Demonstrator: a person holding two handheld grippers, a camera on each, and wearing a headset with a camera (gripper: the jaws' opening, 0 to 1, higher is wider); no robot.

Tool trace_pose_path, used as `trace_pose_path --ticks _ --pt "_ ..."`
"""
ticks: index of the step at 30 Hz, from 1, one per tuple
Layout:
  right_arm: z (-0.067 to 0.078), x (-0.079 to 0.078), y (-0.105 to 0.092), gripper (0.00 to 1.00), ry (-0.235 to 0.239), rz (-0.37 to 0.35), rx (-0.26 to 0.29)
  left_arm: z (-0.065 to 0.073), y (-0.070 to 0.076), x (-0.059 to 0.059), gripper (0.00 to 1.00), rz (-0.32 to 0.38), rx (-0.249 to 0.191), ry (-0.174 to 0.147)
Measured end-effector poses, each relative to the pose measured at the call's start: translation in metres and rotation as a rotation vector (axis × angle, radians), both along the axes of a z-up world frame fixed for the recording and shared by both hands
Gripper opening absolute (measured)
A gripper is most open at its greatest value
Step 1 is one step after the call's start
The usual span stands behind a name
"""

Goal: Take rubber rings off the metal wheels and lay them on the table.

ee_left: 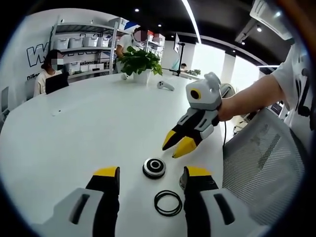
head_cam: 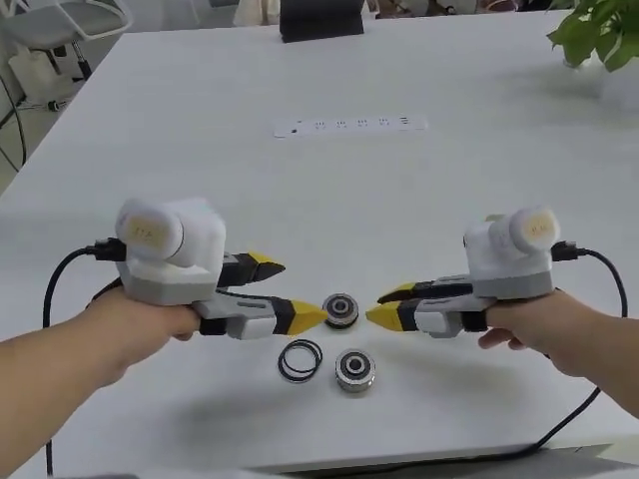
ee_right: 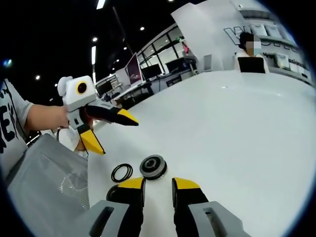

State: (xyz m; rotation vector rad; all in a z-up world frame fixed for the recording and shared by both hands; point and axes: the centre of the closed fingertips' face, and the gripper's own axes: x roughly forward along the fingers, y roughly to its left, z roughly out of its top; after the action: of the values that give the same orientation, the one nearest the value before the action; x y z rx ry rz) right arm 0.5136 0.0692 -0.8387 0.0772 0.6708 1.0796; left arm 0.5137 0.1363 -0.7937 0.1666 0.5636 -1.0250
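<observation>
My left gripper (head_cam: pixel 294 290) has its jaws wide apart, my right gripper (head_cam: pixel 378 305) narrowly apart. Between them, near the worktop's (head_cam: pixel 419 200) front edge, sits a wheel (head_cam: pixel 340 309). I'd clamp it with 1 gripper and peel its ring with the other.

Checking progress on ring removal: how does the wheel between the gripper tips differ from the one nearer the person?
Far wheel has a dark outer band, seemingly rubber still on; near wheel shows a lighter, bare-looking metal rim. Far wheel sits between the tips of the left gripper and right gripper; near wheel lies beside the loose black rings. Both lie flat on the white table, ungripped.
</observation>
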Motion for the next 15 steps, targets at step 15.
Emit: trace_pose_path --ticks 15 --pt "-0.007 -0.002 0.006 0.19 -0.006 0.026 -0.015 -0.018 -0.011 0.004 0.42 -0.015 0.016 0.032"
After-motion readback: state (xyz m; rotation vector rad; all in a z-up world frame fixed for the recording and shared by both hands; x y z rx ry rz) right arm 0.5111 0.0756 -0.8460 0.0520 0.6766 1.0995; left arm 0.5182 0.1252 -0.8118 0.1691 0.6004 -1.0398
